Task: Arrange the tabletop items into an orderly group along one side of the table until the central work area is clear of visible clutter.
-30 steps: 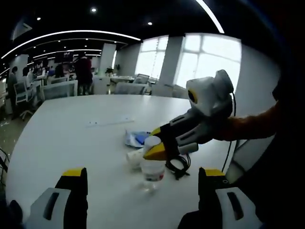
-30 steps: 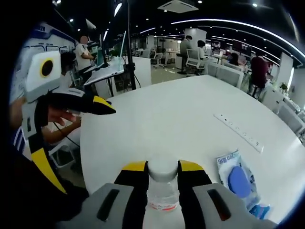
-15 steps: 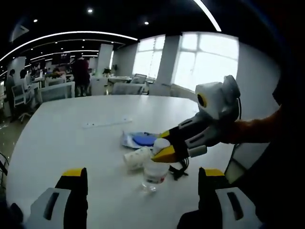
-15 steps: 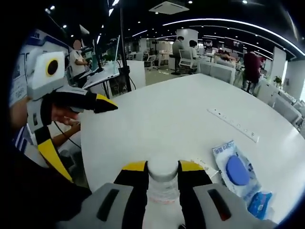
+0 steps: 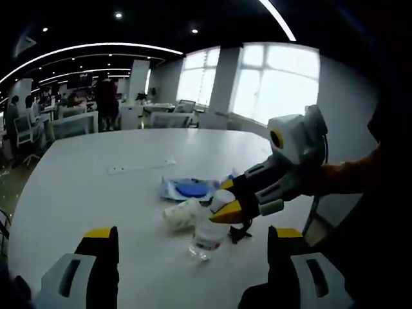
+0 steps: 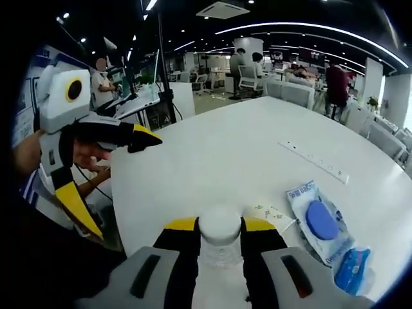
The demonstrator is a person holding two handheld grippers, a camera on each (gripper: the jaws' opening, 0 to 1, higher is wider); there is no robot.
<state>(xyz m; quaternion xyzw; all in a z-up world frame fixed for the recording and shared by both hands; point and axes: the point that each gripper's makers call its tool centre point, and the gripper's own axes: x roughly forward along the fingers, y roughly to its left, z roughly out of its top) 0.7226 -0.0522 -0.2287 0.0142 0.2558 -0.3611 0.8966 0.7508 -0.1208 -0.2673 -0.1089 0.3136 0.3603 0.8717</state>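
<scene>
On the white table [image 5: 77,187], reading the left gripper view from left to right, I noted a power strip [image 5: 141,167] lying flat well back, then a clear packet with a blue disc [image 5: 187,189], then a crumpled white wrapper [image 5: 179,214] just beside the water bottle [image 5: 207,233]. That bottle was tilted, cap end up toward the right, base at or near the tabletop; I could not tell whether it touched. My right gripper [image 5: 226,201] was clamped on its neck, hiding the shoulder. A black cable [image 5: 241,233] lay partly concealed behind it. My left gripper [image 5: 193,239] stood wide apart, holding nothing.

From the right gripper view, the bottle's cap [image 6: 219,223] sat between closed jaws; the body was hidden below.
</scene>
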